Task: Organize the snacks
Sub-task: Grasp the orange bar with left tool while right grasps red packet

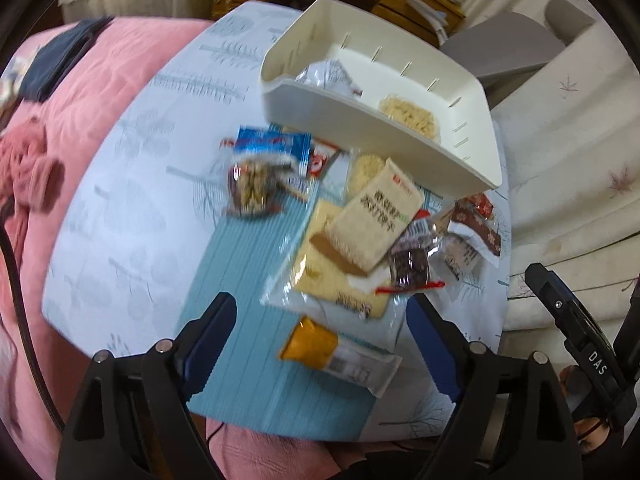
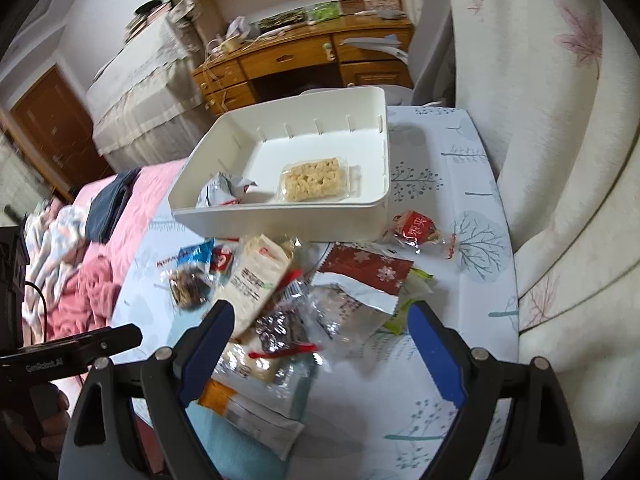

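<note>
Both the left gripper and the right gripper hang wide open and empty above the heap of snack packets on the near part of the table, while the white bin at the far side holds only a rice-crisp block and a crumpled silver packet. The packets overlap, so jaws closing on the heap could catch two wrappers at once or slide off the slick foil. The orange-ended bar lies near the table edge, and I judge a nudge could push it off.
</note>
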Action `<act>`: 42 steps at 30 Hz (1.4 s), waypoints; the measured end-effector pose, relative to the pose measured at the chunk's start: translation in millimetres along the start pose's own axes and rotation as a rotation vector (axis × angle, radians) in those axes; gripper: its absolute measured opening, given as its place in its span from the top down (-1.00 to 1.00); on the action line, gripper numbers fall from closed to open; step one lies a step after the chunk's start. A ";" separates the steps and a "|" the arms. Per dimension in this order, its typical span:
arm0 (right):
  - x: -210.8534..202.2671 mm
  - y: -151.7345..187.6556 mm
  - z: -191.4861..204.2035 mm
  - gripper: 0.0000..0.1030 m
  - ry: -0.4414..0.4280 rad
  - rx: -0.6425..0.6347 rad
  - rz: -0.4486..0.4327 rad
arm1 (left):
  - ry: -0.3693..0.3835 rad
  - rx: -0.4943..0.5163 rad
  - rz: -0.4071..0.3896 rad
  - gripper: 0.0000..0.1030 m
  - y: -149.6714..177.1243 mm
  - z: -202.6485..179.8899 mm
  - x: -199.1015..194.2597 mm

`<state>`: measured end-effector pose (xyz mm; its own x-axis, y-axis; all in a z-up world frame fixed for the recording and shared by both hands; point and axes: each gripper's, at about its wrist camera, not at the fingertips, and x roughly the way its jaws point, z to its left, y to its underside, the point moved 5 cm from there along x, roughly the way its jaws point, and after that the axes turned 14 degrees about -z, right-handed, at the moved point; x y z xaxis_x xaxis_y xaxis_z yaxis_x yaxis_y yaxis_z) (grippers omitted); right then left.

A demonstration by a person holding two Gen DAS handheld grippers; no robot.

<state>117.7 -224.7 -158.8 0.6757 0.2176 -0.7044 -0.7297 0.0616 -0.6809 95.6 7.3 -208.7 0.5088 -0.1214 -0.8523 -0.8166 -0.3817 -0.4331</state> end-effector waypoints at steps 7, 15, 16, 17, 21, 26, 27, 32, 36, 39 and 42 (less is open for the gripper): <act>4.7 4.8 -12.3 -0.73 -0.043 -0.116 -0.001 | -0.040 -0.085 0.063 -0.78 33.7 -2.8 10.7; 17.1 9.1 -20.2 -0.73 -0.061 -0.257 -0.005 | -0.097 -0.238 0.188 -0.78 68.5 4.0 40.4; 19.2 9.9 -20.7 -0.73 -0.065 -0.269 -0.004 | -0.098 -0.255 0.198 -0.78 71.9 4.9 43.8; 22.2 11.1 -21.2 -0.73 -0.070 -0.286 -0.002 | -0.100 -0.275 0.210 -0.78 75.7 6.1 48.1; 34.2 15.3 -22.7 -0.73 -0.074 -0.331 0.017 | -0.119 -0.342 0.250 -0.78 86.7 8.5 64.9; 51.4 18.8 -25.0 -0.72 -0.076 -0.373 0.037 | -0.136 -0.399 0.283 -0.74 95.7 5.9 82.5; 54.7 19.3 -25.5 -0.71 -0.075 -0.380 0.042 | -0.142 -0.413 0.288 -0.72 97.2 5.9 85.5; 70.6 20.4 -27.9 -0.64 -0.079 -0.408 0.064 | -0.162 -0.469 0.304 -0.50 105.1 7.6 95.8; 82.6 20.5 -28.5 -0.60 -0.090 -0.429 0.064 | -0.171 -0.514 0.305 -0.40 111.0 12.0 102.0; 90.6 21.3 -25.8 -0.59 -0.114 -0.443 0.062 | -0.175 -0.522 0.306 -0.33 114.8 11.9 103.9; 96.6 21.2 -21.4 -0.53 -0.125 -0.467 0.055 | -0.193 -0.523 0.305 -0.29 118.4 11.4 104.2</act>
<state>169.8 -223.2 -245.5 0.5989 0.3258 -0.7315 -0.6194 -0.3905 -0.6810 48.8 -40.2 -352.1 0.1762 -0.1460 -0.9735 -0.6511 -0.7590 -0.0040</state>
